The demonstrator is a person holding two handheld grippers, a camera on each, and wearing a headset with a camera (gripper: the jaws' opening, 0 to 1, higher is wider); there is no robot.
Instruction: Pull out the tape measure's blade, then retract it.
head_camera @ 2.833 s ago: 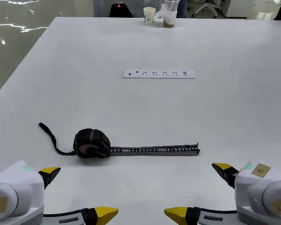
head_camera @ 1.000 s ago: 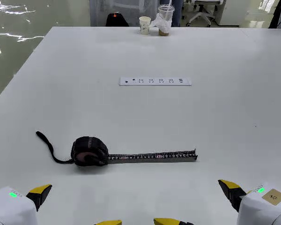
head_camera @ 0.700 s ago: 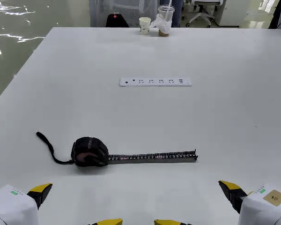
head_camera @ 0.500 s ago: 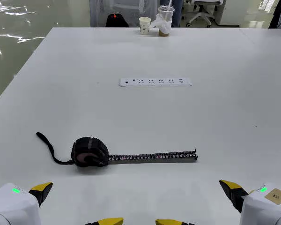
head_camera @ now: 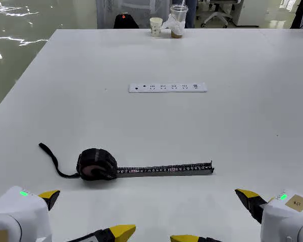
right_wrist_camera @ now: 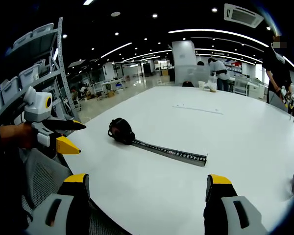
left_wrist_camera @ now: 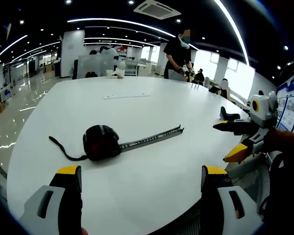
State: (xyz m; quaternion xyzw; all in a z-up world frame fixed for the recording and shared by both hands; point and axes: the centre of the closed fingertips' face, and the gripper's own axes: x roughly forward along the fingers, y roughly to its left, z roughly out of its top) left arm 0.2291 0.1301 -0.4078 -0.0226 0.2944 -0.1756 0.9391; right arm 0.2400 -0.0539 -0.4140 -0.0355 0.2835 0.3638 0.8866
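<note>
— Black tape measure [head_camera: 97,164] moved at all?
— No, it stays at my 11 o'clock, blade [head_camera: 164,169] still out toward 3 (so only retracting is left). My left gripper [left_wrist_camera: 141,172] and right gripper [right_wrist_camera: 147,179] both gape, empty. One tape measure, one power strip [head_camera: 167,87], two cups [head_camera: 156,26] at 12.

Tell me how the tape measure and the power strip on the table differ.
The tape measure is black with a rounded case; the power strip is white and flat. The tape measure trails a drawn-out blade and a strap; the power strip is one plain bar of sockets. The tape measure lies nearer the person, the power strip farther out. Both rest on the white table.
</note>
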